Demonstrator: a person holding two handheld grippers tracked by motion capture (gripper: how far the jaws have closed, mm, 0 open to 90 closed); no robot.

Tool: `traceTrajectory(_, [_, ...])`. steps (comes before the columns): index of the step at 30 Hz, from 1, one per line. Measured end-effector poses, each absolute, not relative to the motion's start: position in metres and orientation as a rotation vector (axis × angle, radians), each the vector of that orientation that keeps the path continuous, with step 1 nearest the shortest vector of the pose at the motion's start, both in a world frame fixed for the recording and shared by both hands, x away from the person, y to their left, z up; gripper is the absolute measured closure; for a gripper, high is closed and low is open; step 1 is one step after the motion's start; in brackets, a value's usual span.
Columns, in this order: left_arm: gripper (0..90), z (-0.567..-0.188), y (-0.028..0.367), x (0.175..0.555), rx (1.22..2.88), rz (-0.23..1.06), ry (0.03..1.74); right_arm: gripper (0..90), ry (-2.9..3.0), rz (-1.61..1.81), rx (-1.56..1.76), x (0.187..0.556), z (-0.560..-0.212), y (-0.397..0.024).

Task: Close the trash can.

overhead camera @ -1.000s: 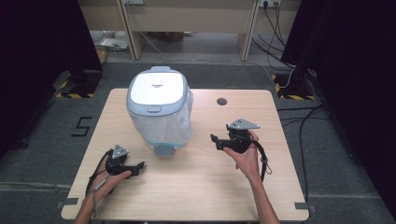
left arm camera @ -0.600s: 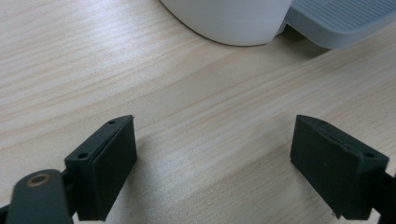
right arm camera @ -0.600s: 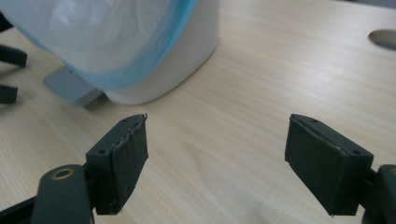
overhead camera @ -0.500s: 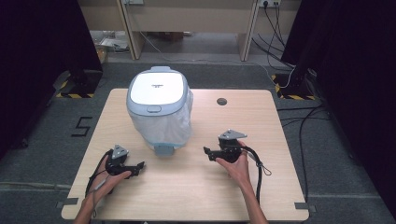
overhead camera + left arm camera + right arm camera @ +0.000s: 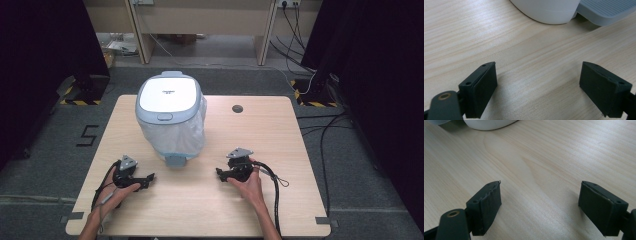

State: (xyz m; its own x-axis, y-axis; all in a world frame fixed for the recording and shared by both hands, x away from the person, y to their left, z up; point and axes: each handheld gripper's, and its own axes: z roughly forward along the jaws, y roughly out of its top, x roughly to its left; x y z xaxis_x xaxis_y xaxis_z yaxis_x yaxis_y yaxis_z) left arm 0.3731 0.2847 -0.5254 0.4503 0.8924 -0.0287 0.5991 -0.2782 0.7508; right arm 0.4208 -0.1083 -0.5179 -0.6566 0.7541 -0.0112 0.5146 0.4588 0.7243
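Bin (image 5: pixel 171 117) stands at centre-left of the high view on the worktop (image 5: pixel 280 135), pedal facing the person. Left gripper (image 5: pixel 142 180) and right gripper (image 5: pixel 223 174) rest low at either side, fingers wide and empty (probably staged for a two-sided approach).

Bare counter (image 5: pixel 280 135) right of bin (image 5: pixel 171 117) & along near edge, open lane btwn left gripper (image 5: pixel 148 178) & right gripper (image 5: pixel 220 174), both jaws wide w/ nothing between, bin w/ pedal (image 5: pixel 175 160) blocks centre-left, small grommet hole (image 5: pixel 237 108) at far side.
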Motion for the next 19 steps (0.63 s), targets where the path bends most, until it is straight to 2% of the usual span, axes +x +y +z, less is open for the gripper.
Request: traceTrajectory(19, [13.4, -0.5257, 0.2846, 0.3732, 1.990, 0.530, 1.245, 13.6, 2.394, 1.006, 1.078, 0.4216, -0.5183, -0.1055])
